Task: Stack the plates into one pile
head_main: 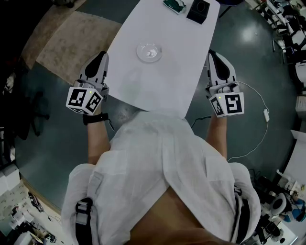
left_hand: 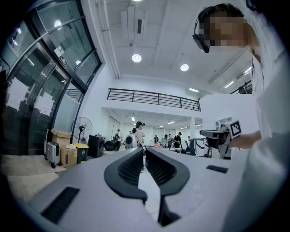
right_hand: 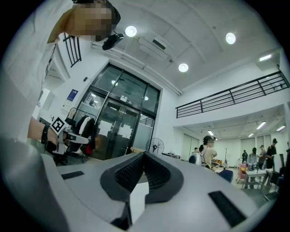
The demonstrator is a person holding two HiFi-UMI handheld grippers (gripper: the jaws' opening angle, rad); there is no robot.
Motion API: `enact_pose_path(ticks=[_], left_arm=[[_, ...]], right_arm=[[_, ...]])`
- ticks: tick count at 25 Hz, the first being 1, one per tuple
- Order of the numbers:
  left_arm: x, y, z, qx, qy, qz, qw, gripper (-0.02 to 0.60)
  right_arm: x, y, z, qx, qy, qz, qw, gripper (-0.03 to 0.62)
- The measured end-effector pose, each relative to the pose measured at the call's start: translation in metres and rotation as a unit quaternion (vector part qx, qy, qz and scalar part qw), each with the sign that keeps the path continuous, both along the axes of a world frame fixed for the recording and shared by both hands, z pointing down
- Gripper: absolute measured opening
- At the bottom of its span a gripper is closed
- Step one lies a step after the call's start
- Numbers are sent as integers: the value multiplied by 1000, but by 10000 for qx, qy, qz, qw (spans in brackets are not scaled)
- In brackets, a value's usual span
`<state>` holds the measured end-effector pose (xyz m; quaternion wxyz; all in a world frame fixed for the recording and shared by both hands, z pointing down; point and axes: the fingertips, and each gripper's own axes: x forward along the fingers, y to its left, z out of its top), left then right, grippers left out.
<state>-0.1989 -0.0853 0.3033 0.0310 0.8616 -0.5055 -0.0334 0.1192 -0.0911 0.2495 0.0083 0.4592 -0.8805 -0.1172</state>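
In the head view a clear glass plate (head_main: 148, 52) lies on the white table (head_main: 162, 81), near its middle; whether it is one plate or a pile I cannot tell. My left gripper (head_main: 101, 56) is held beside the table's left edge, shut and empty. At the table's right edge my right gripper (head_main: 213, 54) is likewise shut with nothing in it. Both are apart from the plate. The left gripper view shows its jaws (left_hand: 144, 152) closed together, pointing level into the room, and the right gripper view shows the same (right_hand: 143, 155). No plate appears in either gripper view.
A black box (head_main: 198, 11) and a green-lidded item (head_main: 174, 5) sit at the table's far end. A beige rug (head_main: 67, 38) lies on the floor to the left, a white cable (head_main: 260, 117) to the right. People stand in the hall behind.
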Motion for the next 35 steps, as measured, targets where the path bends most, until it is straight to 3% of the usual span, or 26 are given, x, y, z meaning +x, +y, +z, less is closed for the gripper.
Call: enact_pose_path(ticks=[9,15,35], left_arm=[[0,4,3,-10,6,-1,10000,28],[2,8,0,-2,17,22,10000,28],[17,20,-3,44,-42,75,10000,28]], right_arm=[[4,9,-11,-22,-830,-289,9961,29],[-9,18,-15,32,-611,-553,9966,32],[1,25,-9,44,-392,-343,9986,26]])
